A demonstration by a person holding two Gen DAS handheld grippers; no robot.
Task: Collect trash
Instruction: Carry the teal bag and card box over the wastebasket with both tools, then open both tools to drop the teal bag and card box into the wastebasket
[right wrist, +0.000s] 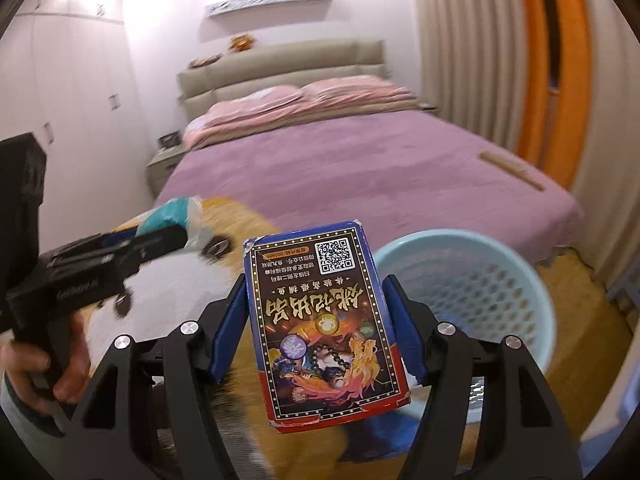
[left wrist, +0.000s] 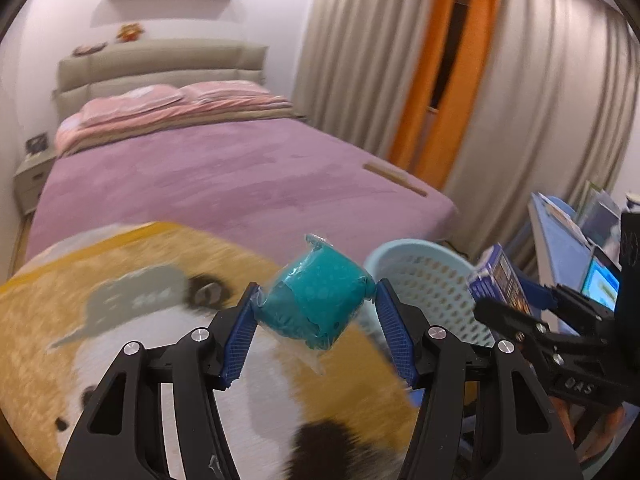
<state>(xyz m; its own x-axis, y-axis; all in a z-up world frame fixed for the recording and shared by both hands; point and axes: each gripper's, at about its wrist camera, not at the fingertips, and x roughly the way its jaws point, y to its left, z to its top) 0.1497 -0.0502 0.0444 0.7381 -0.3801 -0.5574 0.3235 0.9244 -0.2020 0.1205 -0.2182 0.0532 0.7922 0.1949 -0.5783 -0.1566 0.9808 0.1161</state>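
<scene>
Left tongs (left wrist: 316, 312) pinch a wrapper (left wrist: 316, 300), right tongs (right wrist: 314, 320) a box (right wrist: 320, 320); releasing short of the basket (right wrist: 472, 280) could drop either outside it.

The left gripper (left wrist: 316, 320) clamps a teal plastic-wrapped bundle (left wrist: 316, 304) between its blue fingers (left wrist: 240, 336), with clear wrap trailing below. Just right of the bundle stands a pale blue perforated basket (left wrist: 424, 280). Right of the basket, the right gripper (left wrist: 516, 292) holds a blue printed box (left wrist: 498, 280). Under the bundle lies a yellow and white rug (left wrist: 120, 360). Beyond the basket stretches a bed (left wrist: 224, 176) with a purple cover.
</scene>
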